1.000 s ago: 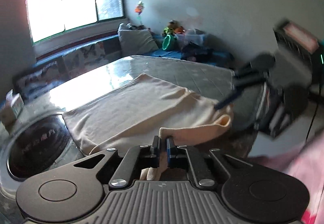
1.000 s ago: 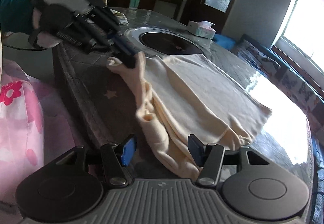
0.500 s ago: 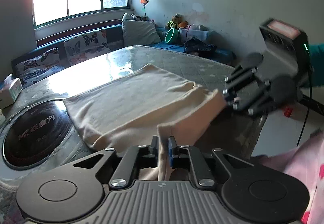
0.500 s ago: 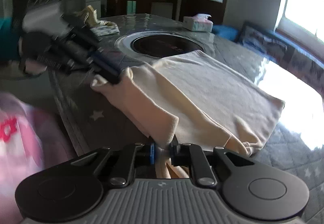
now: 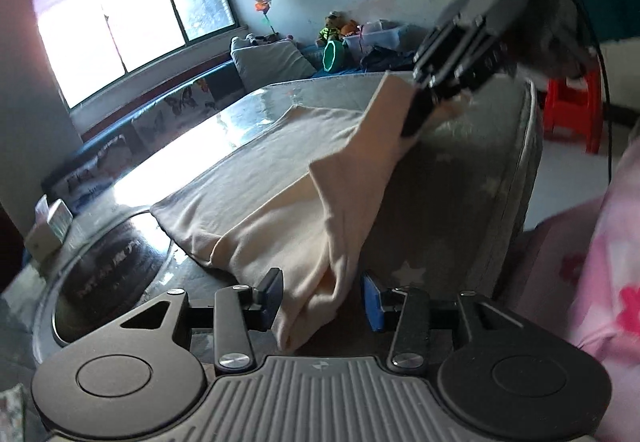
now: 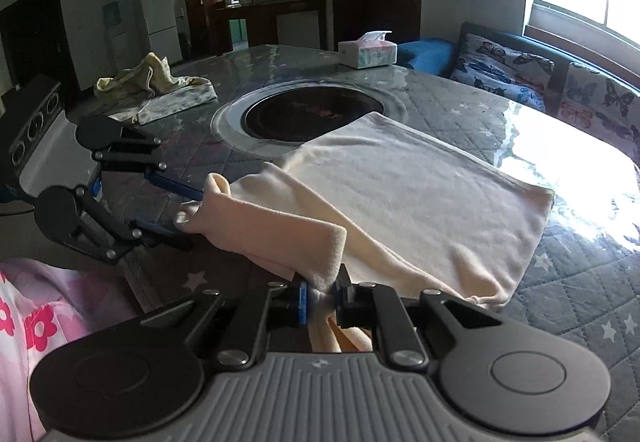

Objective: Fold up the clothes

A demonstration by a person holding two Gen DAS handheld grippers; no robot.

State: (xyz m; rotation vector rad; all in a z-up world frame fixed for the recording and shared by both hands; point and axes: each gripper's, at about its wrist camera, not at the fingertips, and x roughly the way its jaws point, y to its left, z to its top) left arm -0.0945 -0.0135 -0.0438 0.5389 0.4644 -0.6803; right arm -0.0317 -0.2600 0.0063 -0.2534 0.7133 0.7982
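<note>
Left gripper point(image 5: 322, 300) has its jaws spread wide, the cream garment point(image 5: 280, 178) hanging loose between the blue pads, touching neither that I can tell. The garment lies spread on the quilted table point(image 6: 580, 282), one corner overlapping the round black cooktop point(image 6: 304, 114) set in the table's centre. Over to the right gripper point(image 6: 322, 292): jaws pressed together, pinching a folded edge of the cream garment, lifted off the table. Beyond, a tissue box point(image 6: 367, 52) and a crumpled yellow cloth point(image 6: 148, 76) sit near the far edge.
</note>
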